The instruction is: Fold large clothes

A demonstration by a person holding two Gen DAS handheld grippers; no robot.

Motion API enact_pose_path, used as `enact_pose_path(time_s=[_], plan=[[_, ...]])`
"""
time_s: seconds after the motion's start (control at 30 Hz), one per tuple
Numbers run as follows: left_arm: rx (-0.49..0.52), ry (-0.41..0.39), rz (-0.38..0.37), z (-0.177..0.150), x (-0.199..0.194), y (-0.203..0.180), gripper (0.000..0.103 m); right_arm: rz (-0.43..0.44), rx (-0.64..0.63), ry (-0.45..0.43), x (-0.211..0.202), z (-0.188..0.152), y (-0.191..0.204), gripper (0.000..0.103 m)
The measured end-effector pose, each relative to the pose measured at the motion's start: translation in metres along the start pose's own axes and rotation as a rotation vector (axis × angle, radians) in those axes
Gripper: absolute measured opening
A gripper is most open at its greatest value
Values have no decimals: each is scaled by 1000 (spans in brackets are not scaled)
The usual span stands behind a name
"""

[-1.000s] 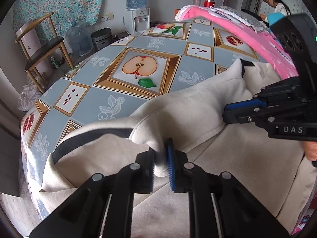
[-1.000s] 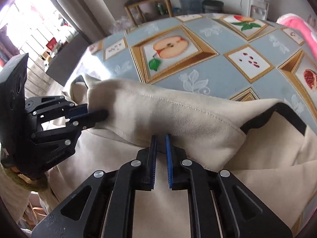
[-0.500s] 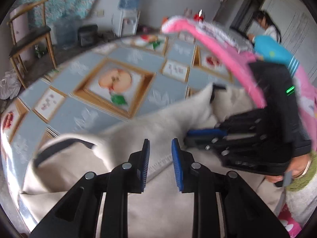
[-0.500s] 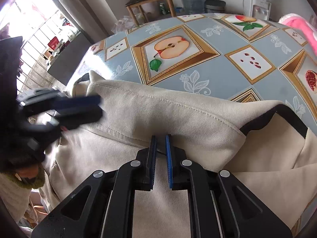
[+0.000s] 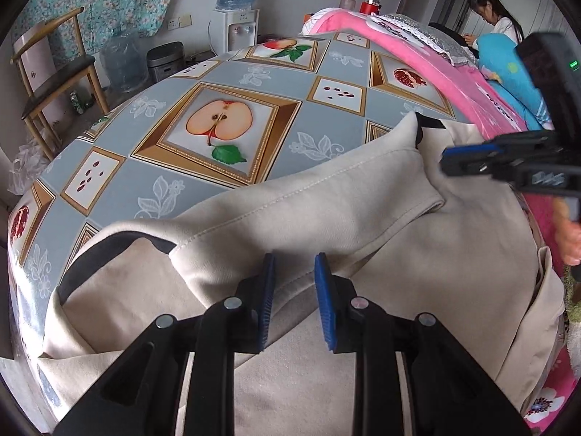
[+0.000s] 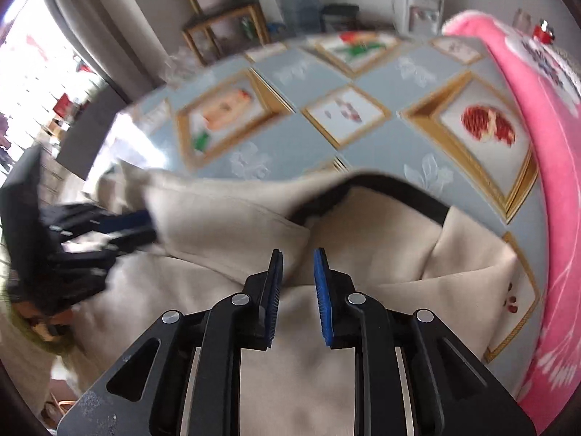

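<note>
A large cream garment with dark trim lies on a table with a blue fruit-print cloth; its far edge is folded back toward me. My left gripper is open and empty just above the fold's near edge. My right gripper is open and empty over the cream garment near a dark-trimmed opening. The right gripper also shows in the left wrist view, and the left gripper shows blurred in the right wrist view.
A pink blanket lies along the table's right side, also in the right wrist view. A wooden chair, a water dispenser and a rice cooker stand beyond the table. A seated person is at the far right.
Both grippers have let go of the garment's folded edge and opened. The fold now lies flat on the garment. The right gripper has swung to the right.
</note>
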State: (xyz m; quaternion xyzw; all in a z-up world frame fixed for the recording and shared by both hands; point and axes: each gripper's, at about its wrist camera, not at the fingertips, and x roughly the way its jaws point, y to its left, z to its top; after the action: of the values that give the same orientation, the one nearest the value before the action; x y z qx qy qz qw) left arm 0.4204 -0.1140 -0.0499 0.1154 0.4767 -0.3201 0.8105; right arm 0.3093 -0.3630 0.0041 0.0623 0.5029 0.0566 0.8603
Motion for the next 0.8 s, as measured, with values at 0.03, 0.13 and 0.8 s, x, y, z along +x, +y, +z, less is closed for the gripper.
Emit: enact_pose_path(time_s=[0.03,0.13,0.8], plan=[[-1,-3,-3,0,0,0,23,17,-6,-29,-10,2,6,22],[-11,-12,-6,-1,0,1,23,73,-56,-74,-16,12,35,24],[-128,-34,46,8,-6,31,22,92,-94,-49,60,17,58,23]])
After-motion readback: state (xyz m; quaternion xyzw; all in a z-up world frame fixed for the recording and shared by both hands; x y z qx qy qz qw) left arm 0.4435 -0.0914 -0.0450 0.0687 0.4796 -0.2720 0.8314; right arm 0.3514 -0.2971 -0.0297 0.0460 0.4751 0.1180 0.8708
